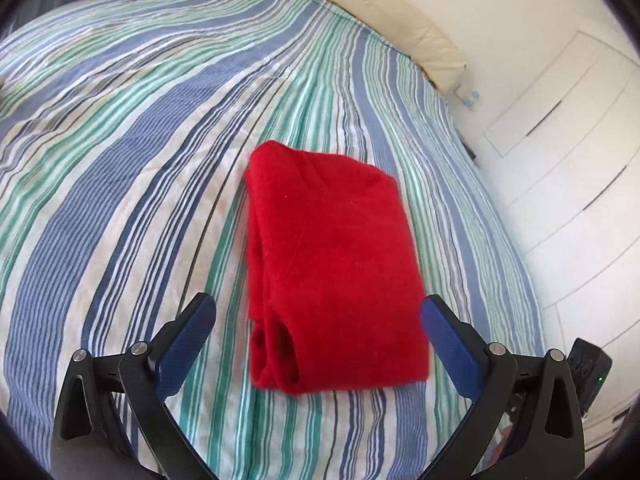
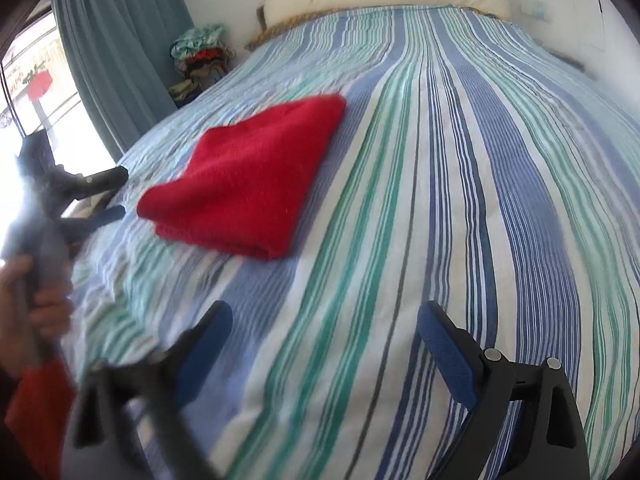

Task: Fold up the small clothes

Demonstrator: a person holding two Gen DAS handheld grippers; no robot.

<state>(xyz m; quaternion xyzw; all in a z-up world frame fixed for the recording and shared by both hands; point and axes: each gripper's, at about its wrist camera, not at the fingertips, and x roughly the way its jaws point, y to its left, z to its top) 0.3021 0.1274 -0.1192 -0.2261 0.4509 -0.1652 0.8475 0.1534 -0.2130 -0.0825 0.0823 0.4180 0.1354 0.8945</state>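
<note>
A red garment (image 1: 332, 264) of soft, fuzzy, fleece-like cloth lay folded into a thick, roughly rectangular bundle on the bed (image 1: 120, 152), its layered edges showing as rounded rolls along the left side and at the near end in the left wrist view. From the right wrist view the same bundle (image 2: 248, 176) appeared as a slanted four-sided slab with a stacked fold along its near edge, resting flat on the cover. The bedcover was a thin, slightly crinkled cotton-looking fabric striped in blue, green, white and dark lines, lightly rumpled toward the near left corner. The left gripper (image 1: 318, 312) stood spread wide, its two black arms tipped with blue textured pads on either side of the bundle's near end, holding nothing; whether the pads touched the cloth could not be told. The right gripper (image 2: 324, 326) was likewise spread apart and empty, above bare striped cover, well apart from the garment, its left finger blurred. In the right wrist view a hand (image 2: 38, 300) with a red sleeve (image 2: 36, 408) gripped the handle of the left tool at the frame's left edge. Around the bed were a cream pillow (image 1: 436, 56) at the head, a white wall, white panelled cupboard doors (image 1: 568, 128) at the right, a grey-blue curtain (image 2: 116, 52) beside a bright window, and a heap of mixed clothes (image 2: 200, 56) by the curtain.
</note>
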